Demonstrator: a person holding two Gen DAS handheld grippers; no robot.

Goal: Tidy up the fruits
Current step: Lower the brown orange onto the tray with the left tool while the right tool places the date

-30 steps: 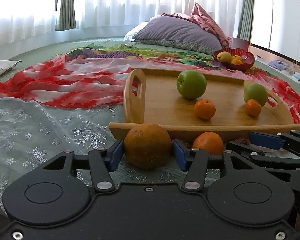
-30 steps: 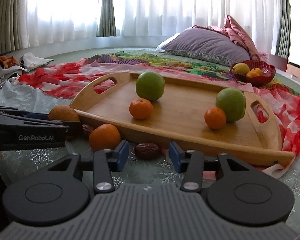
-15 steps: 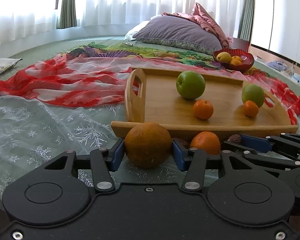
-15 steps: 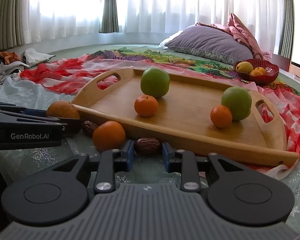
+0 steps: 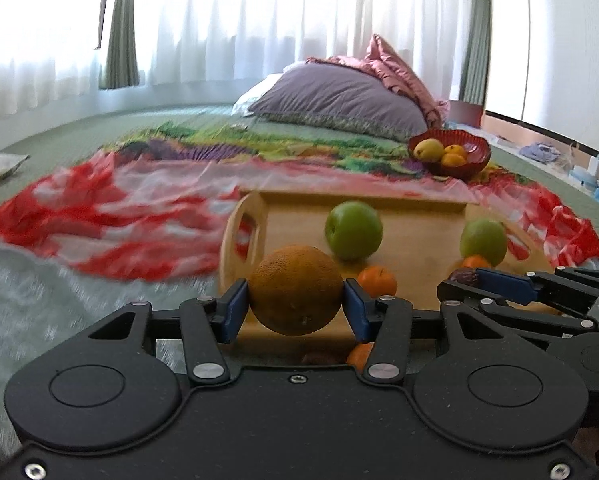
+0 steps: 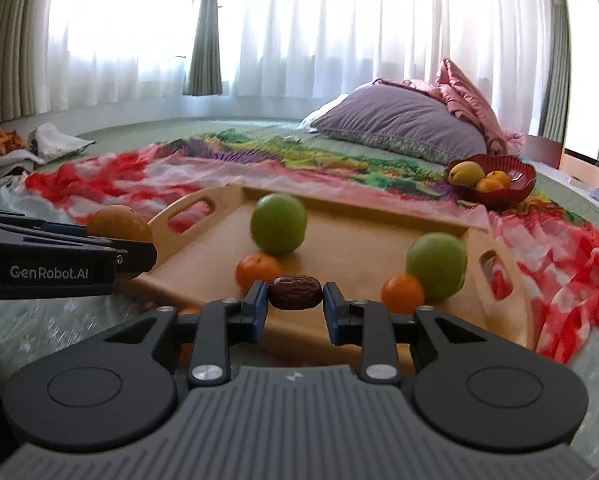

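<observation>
Clamping a large orange, the left gripper hangs before the wooden tray, while the right gripper pinches a brown date; two green apples and two tangerines crowd the tray.

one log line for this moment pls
left gripper: shut on orange, lifted | right gripper: shut on date, lifted | tray: two apples, two tangerines

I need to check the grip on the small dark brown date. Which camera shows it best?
The right wrist view: the small dark brown date sits centred, pinched between the blue pads. The left wrist view shows only its tip poking past the right tongs, side-on.
</observation>
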